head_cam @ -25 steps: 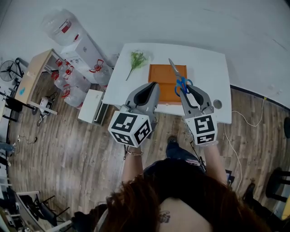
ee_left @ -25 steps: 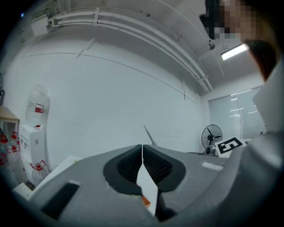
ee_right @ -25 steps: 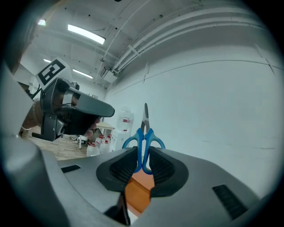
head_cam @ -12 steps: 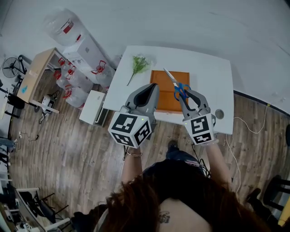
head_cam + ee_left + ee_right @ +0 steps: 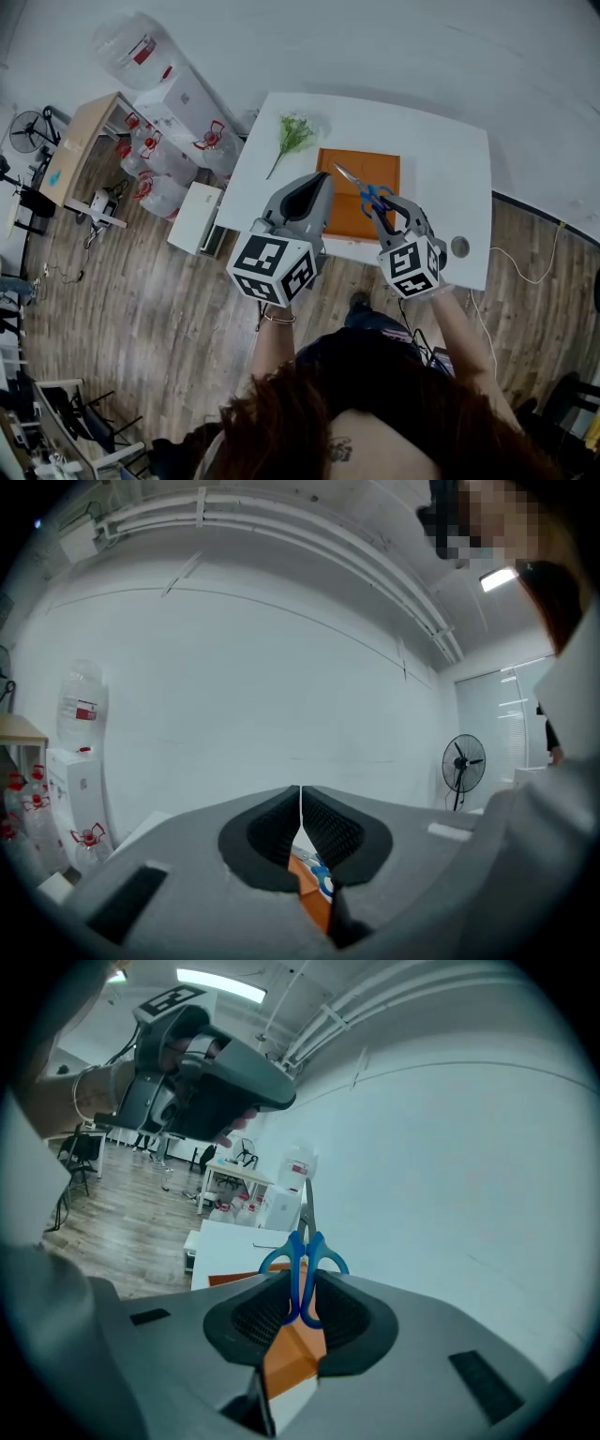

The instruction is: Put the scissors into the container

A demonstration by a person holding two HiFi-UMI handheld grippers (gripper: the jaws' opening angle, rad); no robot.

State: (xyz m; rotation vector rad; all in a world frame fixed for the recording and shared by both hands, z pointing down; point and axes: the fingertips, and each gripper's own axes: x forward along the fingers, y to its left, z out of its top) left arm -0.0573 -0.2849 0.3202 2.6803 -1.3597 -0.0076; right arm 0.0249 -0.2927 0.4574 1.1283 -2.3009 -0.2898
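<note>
Your left gripper (image 5: 319, 178) hangs shut and empty over the table's (image 5: 441, 169) near edge, just left of the container (image 5: 375, 167). The green sprig (image 5: 292, 134) lies beyond it, by the left edge. In the last second the scissors (image 5: 373, 197) have swung from pointing past the container's far rim to slanting over its orange floor, blue handles pinched in your right gripper (image 5: 302, 1302). They look ready to be lowered and released. Right of the container the table is bare, save a round port (image 5: 459, 247) near the near-right corner.
</note>
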